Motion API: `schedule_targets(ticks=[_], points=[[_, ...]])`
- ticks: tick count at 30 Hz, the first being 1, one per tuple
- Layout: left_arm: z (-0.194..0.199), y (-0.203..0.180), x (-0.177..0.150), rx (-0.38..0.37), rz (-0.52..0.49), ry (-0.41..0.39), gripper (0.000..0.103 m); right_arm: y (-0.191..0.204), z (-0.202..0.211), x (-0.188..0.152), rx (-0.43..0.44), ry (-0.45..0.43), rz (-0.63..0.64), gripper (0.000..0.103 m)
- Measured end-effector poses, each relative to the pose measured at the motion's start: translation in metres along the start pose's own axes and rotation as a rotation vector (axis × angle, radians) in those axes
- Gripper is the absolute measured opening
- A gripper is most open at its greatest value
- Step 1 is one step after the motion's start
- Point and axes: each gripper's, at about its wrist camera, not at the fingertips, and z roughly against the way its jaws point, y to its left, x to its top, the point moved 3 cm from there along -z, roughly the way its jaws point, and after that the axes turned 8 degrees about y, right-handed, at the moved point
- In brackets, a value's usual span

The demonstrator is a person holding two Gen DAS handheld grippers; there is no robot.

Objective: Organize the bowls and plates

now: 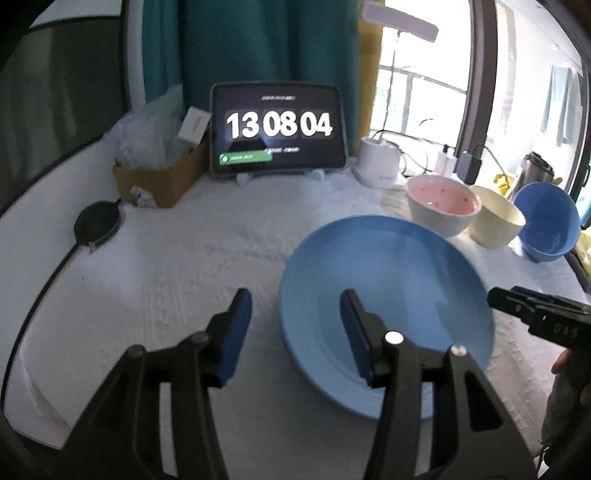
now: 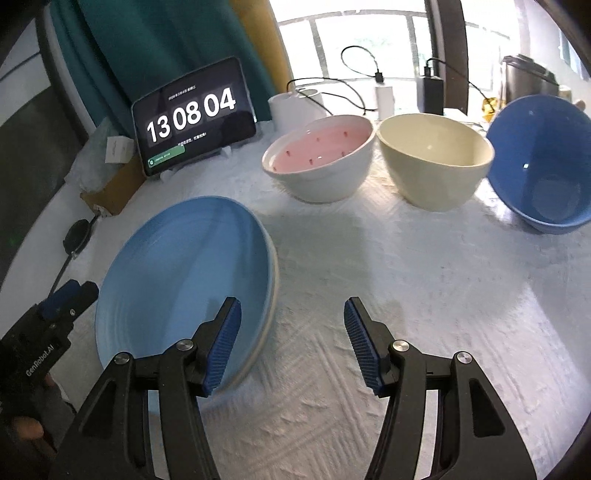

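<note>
3 bowls (image 2: 320, 162), cardboard box (image 1: 162, 175) w/ plastic bags (image 1: 147, 136)

Bright daylight from blown-out window (image 2: 369, 44) at back, glare on white tablecloth (image 2: 406, 277), soft shadows under bowls, mild overall blur, heavy fisheye bending and black vignette at edges, both views.

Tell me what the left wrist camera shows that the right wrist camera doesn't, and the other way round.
Only the left wrist view shows the white lamp head above the table. Only the right wrist view shows a second, pale plate rim under the blue plate, so it's a stack. Both views share the blue plate, the pink bowl, cream bowl, blue bowl, the clock tablet, the cardboard box, and both open claws: left claw, right claw.
</note>
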Motion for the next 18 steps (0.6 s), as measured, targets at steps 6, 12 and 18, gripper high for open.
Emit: schedule_targets(ticks=[6, 12, 18], points=[[0.017, -0.030, 0.004, -0.047, -0.042, -0.035, 0.052, -0.016, 0.016, -0.007, -0.003, -0.023, -0.019, 0.061], [0.024, -0.063, 0.003, -0.096, -0.091, -0.036, 0.052, -0.038, 0.030, -0.013, -0.006, -0.047, -0.045, 0.061], [0.028, -0.099, 0.003, -0.143, -0.138, -0.028, 0.053, -0.067, 0.043, -0.016, -0.015, -0.071, -0.082, 0.061]])
